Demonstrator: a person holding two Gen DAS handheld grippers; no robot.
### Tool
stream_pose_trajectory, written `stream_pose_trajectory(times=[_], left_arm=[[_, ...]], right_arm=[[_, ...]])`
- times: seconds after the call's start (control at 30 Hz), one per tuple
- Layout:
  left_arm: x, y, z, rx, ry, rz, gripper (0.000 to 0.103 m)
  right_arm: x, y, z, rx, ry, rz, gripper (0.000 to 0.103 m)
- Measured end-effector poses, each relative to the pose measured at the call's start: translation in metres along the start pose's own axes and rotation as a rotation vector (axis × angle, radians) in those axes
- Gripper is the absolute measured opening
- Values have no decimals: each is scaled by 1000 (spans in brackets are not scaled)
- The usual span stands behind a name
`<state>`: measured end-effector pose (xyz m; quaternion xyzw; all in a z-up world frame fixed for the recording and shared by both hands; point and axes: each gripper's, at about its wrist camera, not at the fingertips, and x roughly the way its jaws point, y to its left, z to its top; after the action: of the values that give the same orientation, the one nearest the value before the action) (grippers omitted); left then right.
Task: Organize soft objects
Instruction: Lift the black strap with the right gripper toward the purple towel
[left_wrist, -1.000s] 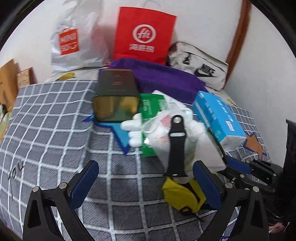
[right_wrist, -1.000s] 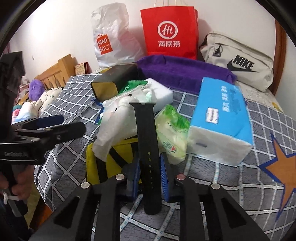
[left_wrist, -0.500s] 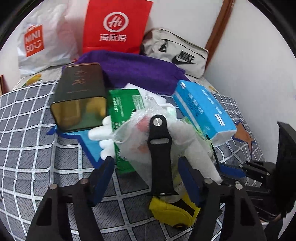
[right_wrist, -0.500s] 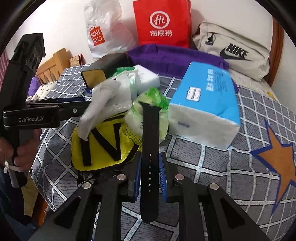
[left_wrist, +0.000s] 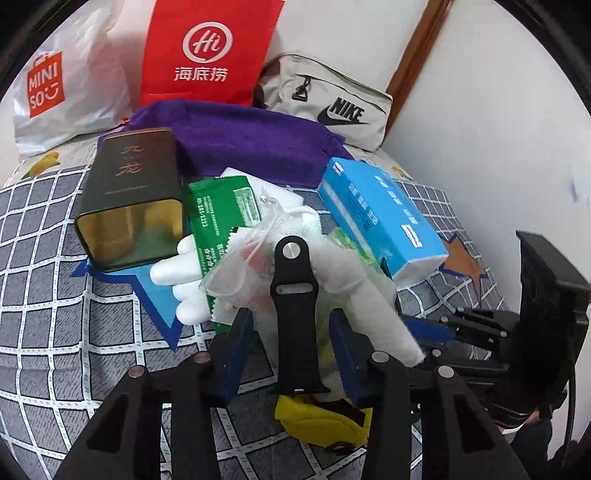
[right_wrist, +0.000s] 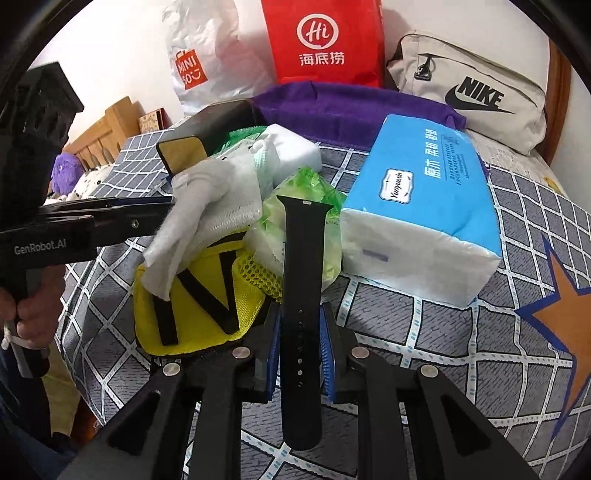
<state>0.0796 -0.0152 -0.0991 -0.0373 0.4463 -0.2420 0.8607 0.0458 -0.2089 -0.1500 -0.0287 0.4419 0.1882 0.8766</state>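
The right gripper is clamped on a black watch strap that runs straight ahead between its pads. The left gripper is closing, a second black strap standing between its jaws, not visibly pressed. Just beyond lie a white cloth, a yellow mesh pouch and a "Yunyaxin" tissue pack. Farthest off stand the MINISO bag and the NIKE bag.

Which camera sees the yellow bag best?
The right wrist view: the yellow bag lies open to sight there, its black straps and mesh side showing, with only a white cloth over one corner. The left wrist view shows just a yellow edge beneath the watch strap.
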Motion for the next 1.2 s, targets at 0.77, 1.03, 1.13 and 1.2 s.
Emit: stream_pose_trajectory(times=[0.77, 1.03, 1.13, 1.2], left_arm=[[8, 1, -5, 20, 5, -29, 20], [-8, 4, -2, 16, -20, -11, 20], [-19, 4, 2, 11, -36, -2, 20], [-24, 4, 6, 13, -46, 5, 20]], right_arm=[[-2, -4, 0, 28, -9, 8, 20], [-27, -4, 5, 26, -48, -6, 19], [-35, -5, 9, 29, -59, -5, 19], [-42, -5, 12, 24, -64, -11, 19]])
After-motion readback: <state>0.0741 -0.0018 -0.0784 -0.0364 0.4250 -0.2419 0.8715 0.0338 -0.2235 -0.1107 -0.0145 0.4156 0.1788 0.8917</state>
